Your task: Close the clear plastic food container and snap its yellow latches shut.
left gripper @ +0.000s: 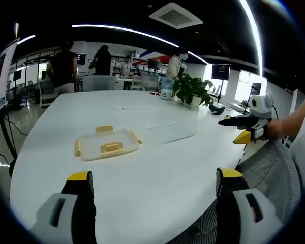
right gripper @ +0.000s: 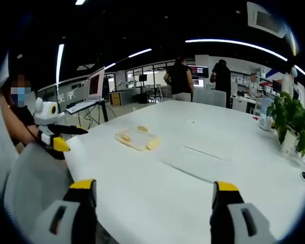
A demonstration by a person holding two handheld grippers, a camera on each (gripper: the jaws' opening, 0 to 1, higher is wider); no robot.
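Note:
A clear plastic food container (left gripper: 108, 144) with yellow latches lies flat on the white table (left gripper: 157, 162), its lid on top. In the right gripper view the container (right gripper: 137, 138) sits far off toward the table's left side. My left gripper (left gripper: 153, 182) is open, its yellow-tipped jaws wide apart near the table's front edge, well short of the container. My right gripper (right gripper: 151, 192) is open too, with nothing between its jaws. The right gripper (left gripper: 242, 129) appears at the right of the left gripper view, held by a hand. The left gripper (right gripper: 55, 136) appears at the left of the right gripper view.
A potted plant (left gripper: 193, 89) and a water bottle (left gripper: 166, 88) stand at the table's far side. A mesh chair back (left gripper: 272, 178) is close at the right. Several people (left gripper: 64, 66) stand in the office behind. A faint clear sheet (right gripper: 195, 161) lies on the table.

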